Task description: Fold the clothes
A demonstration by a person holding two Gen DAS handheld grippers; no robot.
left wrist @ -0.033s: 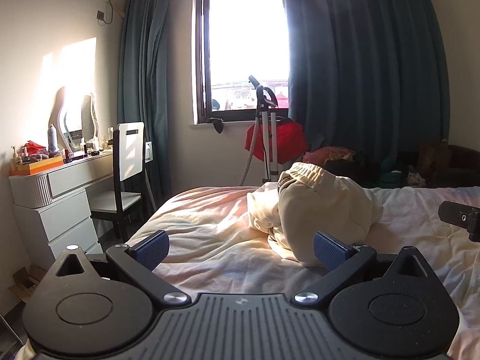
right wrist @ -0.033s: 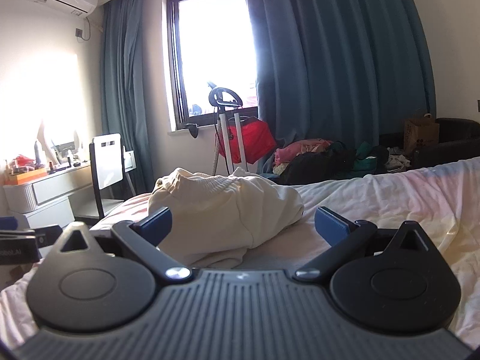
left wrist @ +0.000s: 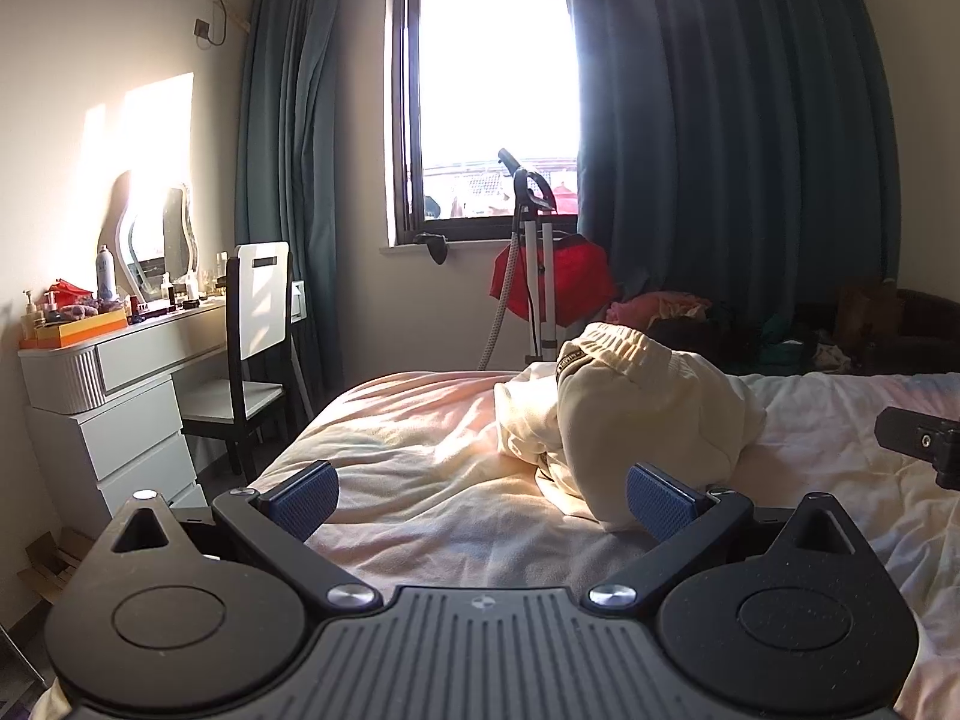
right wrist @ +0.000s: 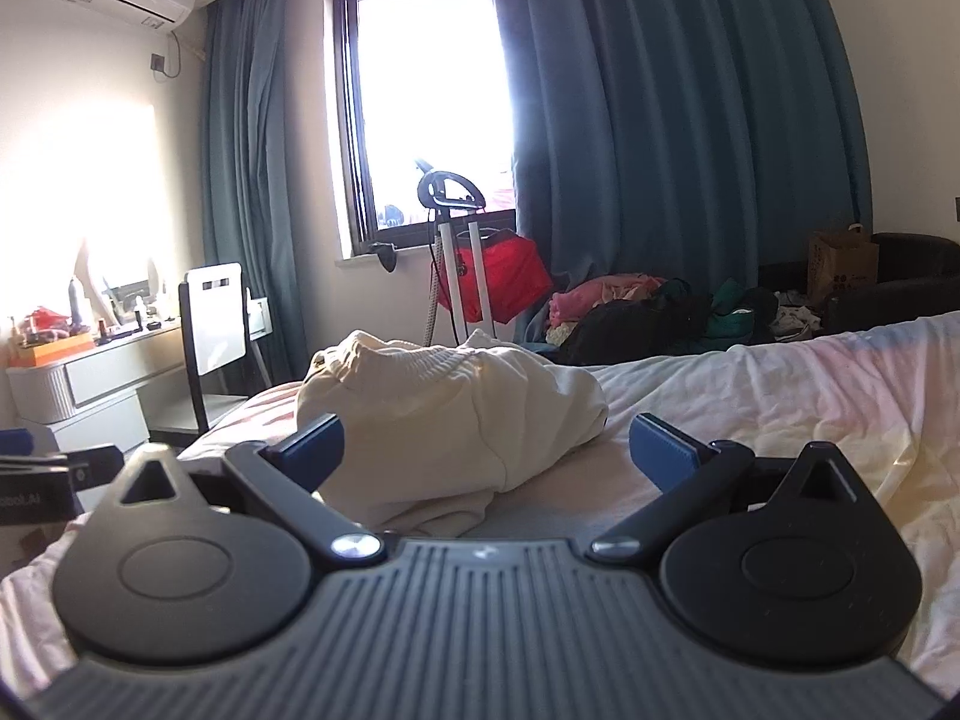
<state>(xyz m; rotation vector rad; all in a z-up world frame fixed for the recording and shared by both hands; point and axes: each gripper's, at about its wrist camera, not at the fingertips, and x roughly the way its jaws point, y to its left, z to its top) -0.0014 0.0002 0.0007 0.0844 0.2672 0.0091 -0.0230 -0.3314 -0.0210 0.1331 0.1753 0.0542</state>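
Observation:
A crumpled cream garment (left wrist: 648, 414) with an elastic waistband lies in a heap on the bed (left wrist: 408, 438). My left gripper (left wrist: 480, 492) hovers low over the sheet, open, its blue pads (left wrist: 306, 489) wide apart; the heap's near edge sits just by the right pad. In the right wrist view the same garment (right wrist: 444, 402) lies just ahead of my right gripper (right wrist: 489, 449), which is open and holds nothing. Part of the right gripper's body (left wrist: 921, 444) shows at the left view's right edge. Part of the left gripper's body (right wrist: 48, 480) shows at the right view's left edge.
A white dressing table (left wrist: 120, 396) with bottles and a chair (left wrist: 252, 324) stand left of the bed. A garment steamer (left wrist: 534, 264) with a red cloth stands under the window. A pile of clothes (right wrist: 636, 312), a paper bag (right wrist: 840, 264) and a dark armchair (right wrist: 900, 282) lie beyond the bed.

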